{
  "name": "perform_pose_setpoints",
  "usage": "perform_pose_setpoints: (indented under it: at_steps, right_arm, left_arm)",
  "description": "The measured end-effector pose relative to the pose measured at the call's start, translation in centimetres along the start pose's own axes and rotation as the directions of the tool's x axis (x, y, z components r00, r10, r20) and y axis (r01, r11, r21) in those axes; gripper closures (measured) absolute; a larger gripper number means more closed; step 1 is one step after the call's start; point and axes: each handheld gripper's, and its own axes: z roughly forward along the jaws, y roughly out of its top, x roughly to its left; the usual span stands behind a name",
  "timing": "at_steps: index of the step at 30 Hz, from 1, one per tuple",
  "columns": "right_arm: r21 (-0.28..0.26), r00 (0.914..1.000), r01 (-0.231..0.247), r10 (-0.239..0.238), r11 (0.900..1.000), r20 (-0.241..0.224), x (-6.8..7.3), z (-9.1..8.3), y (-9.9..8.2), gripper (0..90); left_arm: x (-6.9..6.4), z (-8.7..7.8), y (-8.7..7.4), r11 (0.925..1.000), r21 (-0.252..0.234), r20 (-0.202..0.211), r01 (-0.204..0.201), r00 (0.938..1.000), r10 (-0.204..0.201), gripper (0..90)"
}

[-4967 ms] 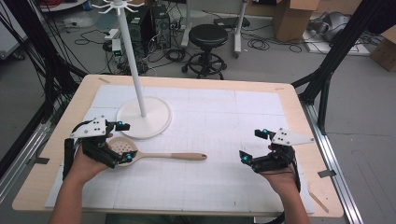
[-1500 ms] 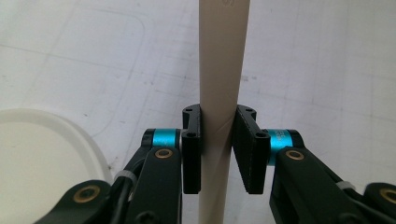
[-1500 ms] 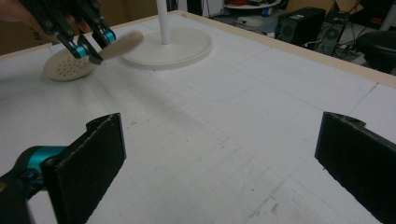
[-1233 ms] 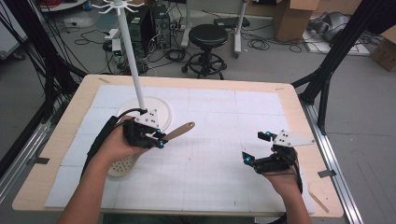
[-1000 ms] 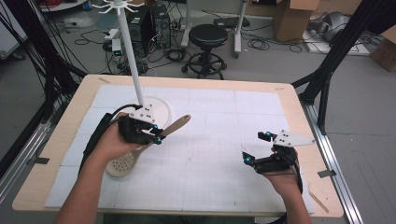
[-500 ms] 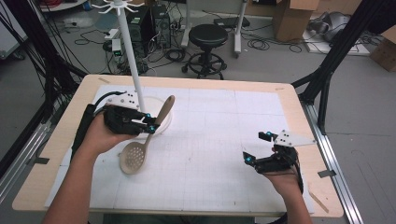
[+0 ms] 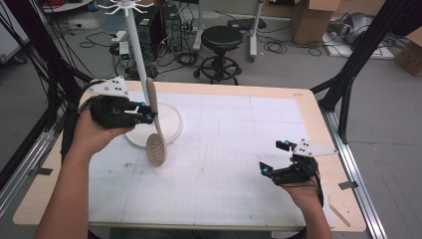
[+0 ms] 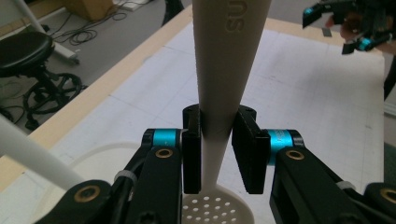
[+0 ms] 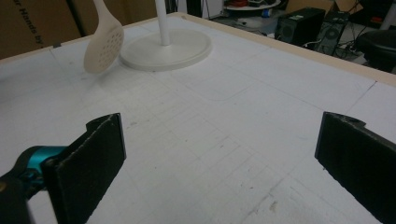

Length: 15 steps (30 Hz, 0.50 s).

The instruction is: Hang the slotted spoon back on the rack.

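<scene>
Left gripper [image 7: 149, 117] clenches slotted spoon [image 7: 155, 130] mid-handle, long axis upright, bowl at 6 o'clock; right gripper [image 7: 276, 157] released.

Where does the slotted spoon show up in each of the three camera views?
High view: slotted spoon left of centre, hanging bowl-down from the left tongs.
Left gripper view: slotted spoon runs up the middle, handle clamped, perforated bowl at the bottom edge.
Right gripper view: spoon's bowl at top left.
Shared landmark: the white stand base.
</scene>
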Motion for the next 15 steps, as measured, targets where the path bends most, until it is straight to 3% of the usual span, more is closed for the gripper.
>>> perform_pose_setpoints:
  at_steps: [3,4,7,15]
  right_arm:
    - [0.001,1.0000,-0.001,0.001,1.0000,-0.003,0.0,0.0,0.0,0.5]
    - [0.007,1.0000,-0.001,0.001,1.0000,-0.004,0.0,0.1,-0.1,0.5]
    - [0.008,1.0000,0.002,-0.002,1.0000,-0.003,0.0,0.2,-0.1,0.5]
    - [0.009,1.0000,-0.002,0.002,1.0000,-0.002,0.1,0.1,-0.1,0.5]
  left_arm:
    - [0.8,-1.2,0.7,0.9989,-0.021,-0.034,0.042,0.9985,-0.043,74.0]
    - [1.2,-1.9,1.0,0.9975,-0.025,-0.077,0.066,0.9948,-0.068,74.0]
    - [2.0,-2.8,1.5,0.9967,-0.030,-0.112,0.075,0.9906,-0.078,74.0]
    - [3.2,-4.4,2.3,0.9944,-0.056,-0.136,0.089,0.9861,-0.096,74.0]
